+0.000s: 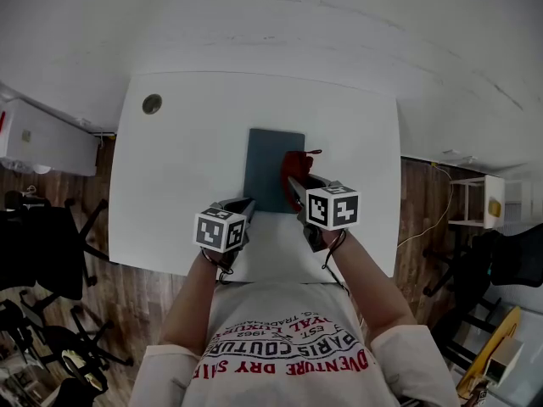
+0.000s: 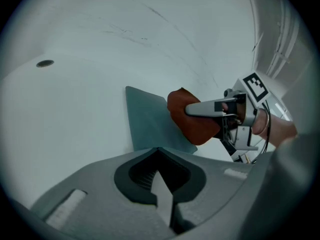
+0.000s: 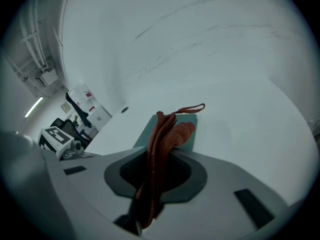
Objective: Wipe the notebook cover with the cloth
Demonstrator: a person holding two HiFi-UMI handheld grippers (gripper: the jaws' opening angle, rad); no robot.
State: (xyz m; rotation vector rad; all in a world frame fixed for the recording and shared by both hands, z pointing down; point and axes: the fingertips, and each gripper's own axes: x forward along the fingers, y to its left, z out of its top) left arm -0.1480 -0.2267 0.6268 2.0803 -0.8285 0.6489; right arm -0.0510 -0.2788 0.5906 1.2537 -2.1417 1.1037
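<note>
The notebook (image 1: 270,161) lies flat near the middle of the white table (image 1: 182,164), its dark teal cover up and its long sides running near to far. The red cloth (image 1: 294,167) sits over the cover's right side. It is bunched up, and the right gripper view shows a thin loop of it reaching toward the far edge.

The right gripper (image 1: 295,186) has its jaws clamped on the cloth. A thick fold runs back between them, so the hold looks secure.

The left gripper (image 1: 241,205) rests near the notebook's near left corner. Its jaws are drawn together with nothing between them.

To wipe well, the cloth wad should be pressed flat against the cover so the fabric, not the jaw tips, does the rubbing. Long strokes along the notebook's length, moving from the right side to the left, would probably cover it best. A light notebook may slide on the smooth table, so the left gripper could pin the near left corner. I cannot tell whether it touches the notebook now.
</note>
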